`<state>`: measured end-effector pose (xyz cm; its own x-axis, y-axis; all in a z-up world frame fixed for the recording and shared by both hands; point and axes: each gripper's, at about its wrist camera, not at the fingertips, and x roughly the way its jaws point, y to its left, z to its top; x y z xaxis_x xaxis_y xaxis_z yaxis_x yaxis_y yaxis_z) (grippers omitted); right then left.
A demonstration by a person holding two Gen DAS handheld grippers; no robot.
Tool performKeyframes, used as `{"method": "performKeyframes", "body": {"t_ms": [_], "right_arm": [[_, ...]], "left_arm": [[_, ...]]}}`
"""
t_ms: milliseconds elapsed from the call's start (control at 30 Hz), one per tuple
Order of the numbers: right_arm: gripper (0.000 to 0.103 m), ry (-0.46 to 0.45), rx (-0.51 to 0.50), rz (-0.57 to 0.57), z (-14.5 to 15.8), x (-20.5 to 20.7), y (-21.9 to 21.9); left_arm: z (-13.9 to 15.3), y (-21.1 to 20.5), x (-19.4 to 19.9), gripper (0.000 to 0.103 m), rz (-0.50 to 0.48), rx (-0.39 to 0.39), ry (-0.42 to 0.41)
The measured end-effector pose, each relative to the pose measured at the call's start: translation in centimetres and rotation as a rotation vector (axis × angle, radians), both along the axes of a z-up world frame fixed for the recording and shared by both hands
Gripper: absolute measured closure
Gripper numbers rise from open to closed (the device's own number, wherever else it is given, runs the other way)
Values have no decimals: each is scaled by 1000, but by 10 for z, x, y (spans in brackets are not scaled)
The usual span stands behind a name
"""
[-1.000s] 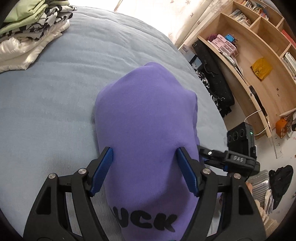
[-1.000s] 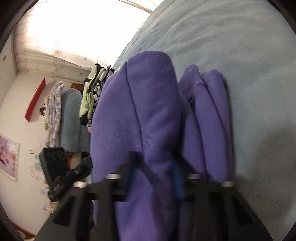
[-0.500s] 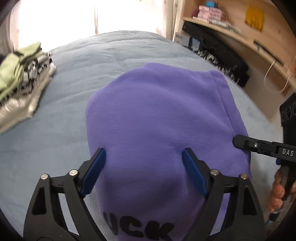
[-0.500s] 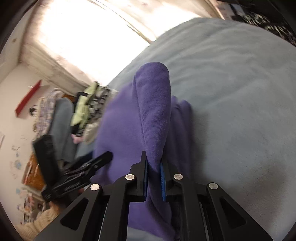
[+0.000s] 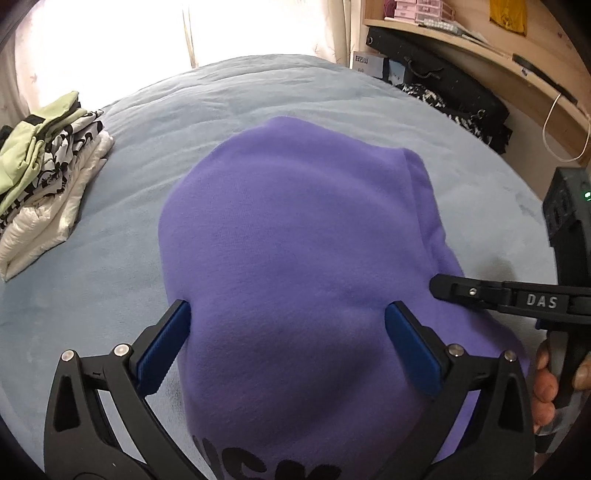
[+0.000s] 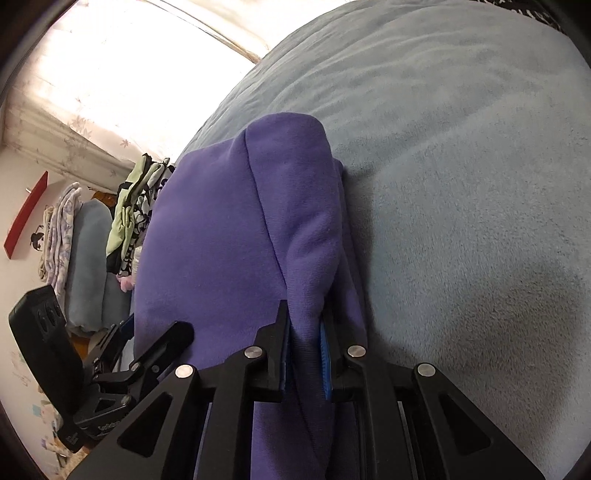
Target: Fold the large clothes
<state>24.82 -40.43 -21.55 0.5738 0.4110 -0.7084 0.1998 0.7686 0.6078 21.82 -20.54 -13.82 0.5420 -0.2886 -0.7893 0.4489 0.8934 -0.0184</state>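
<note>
A folded purple sweatshirt (image 5: 295, 240) with black lettering at its near end lies on the grey-blue bed (image 5: 258, 96). My left gripper (image 5: 288, 325) is open, its blue pads wide apart over the near part of the sweatshirt. My right gripper (image 6: 304, 332) is shut on a thick fold at the right edge of the sweatshirt (image 6: 288, 206). The right gripper also shows in the left wrist view (image 5: 443, 288) at the sweatshirt's right side. The left gripper shows in the right wrist view (image 6: 162, 347) at the lower left.
A stack of folded clothes (image 5: 40, 162) sits at the bed's left side; it also shows in the right wrist view (image 6: 136, 206). Wooden shelves (image 5: 480, 33) and a black bag (image 5: 443, 88) stand beyond the bed's right edge.
The sweatshirt has settled lower and flatter on the bed. My right gripper stays shut on the fold at the right edge. My left gripper stays open over the near part.
</note>
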Motion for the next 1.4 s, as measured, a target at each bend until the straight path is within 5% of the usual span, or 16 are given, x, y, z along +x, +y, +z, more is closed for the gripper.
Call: {"method": "performKeyframes", "body": {"t_ms": [200, 367, 467, 600, 733, 800, 1033, 1067, 1100, 1133, 1200, 1300, 1400], "right_arm": [[87, 13, -15, 11, 5, 4, 4], [82, 20, -24, 22, 7, 8, 7], [66, 25, -52, 31, 14, 11, 7], [58, 5, -71, 44, 33, 15, 2], [30, -57, -64, 18, 54, 26, -11], [28, -82, -58, 6, 61, 42, -18], [30, -30, 45, 35, 39, 109, -23], [34, -33, 66, 50, 35, 114, -22], [59, -44, 73, 78, 33, 118, -18], [75, -46, 35, 93, 36, 119, -15], [84, -58, -53, 102, 43, 115, -9], [87, -43, -197, 55, 57, 100, -12], [87, 32, -256, 28, 38, 94, -18]], "left_arm": [[21, 28, 14, 1, 6, -138, 96], [42, 65, 36, 1, 111, -224, 88], [40, 84, 55, 1, 176, -231, 96], [25, 93, 77, 1, 189, -266, 172], [16, 96, 91, 1, 197, -310, 215], [17, 96, 96, 1, 211, -307, 207], [17, 83, 117, 1, 231, -258, 193], [18, 80, 118, 1, 229, -244, 186], [18, 77, 119, 1, 221, -225, 180], [17, 74, 121, 1, 212, -208, 178], [16, 67, 124, 1, 199, -171, 178], [15, 48, 121, 1, 162, -118, 154], [6, 25, 116, 1, 144, -56, 128]]}}
